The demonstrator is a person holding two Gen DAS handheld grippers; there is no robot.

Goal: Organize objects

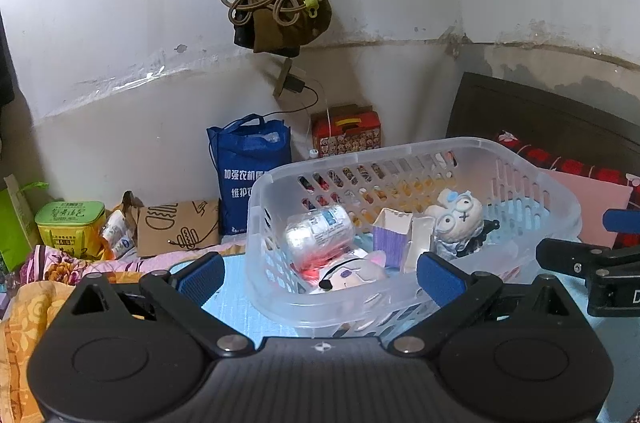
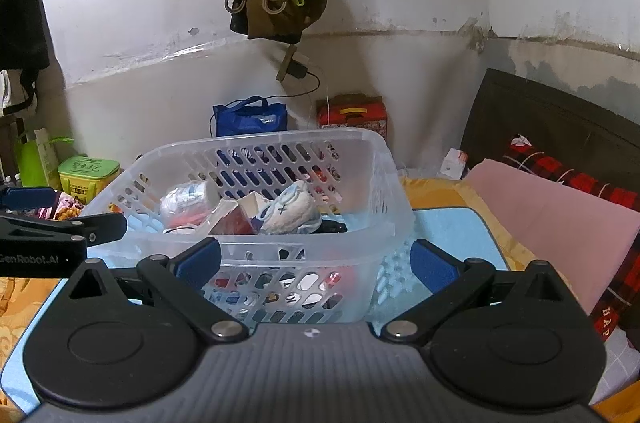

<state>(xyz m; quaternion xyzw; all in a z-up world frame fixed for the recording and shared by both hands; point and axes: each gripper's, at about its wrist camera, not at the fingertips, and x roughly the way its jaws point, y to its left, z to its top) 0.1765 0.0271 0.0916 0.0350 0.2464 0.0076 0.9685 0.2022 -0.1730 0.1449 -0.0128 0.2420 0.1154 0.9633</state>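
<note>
Both tools (image 1: pixel 322 273) (image 2: pixel 316 261) spread before filled basket (image 1: pixel 400 151)

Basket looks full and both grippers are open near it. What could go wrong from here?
1. The basket is thin and slotted; a finger could snag a slot or flex the wall if the right gripper closes on it.
2. The bottle lies on its side atop other items, so tilting may roll it.
3. The left gripper and right gripper sit close together; they could collide at the rim.
</note>
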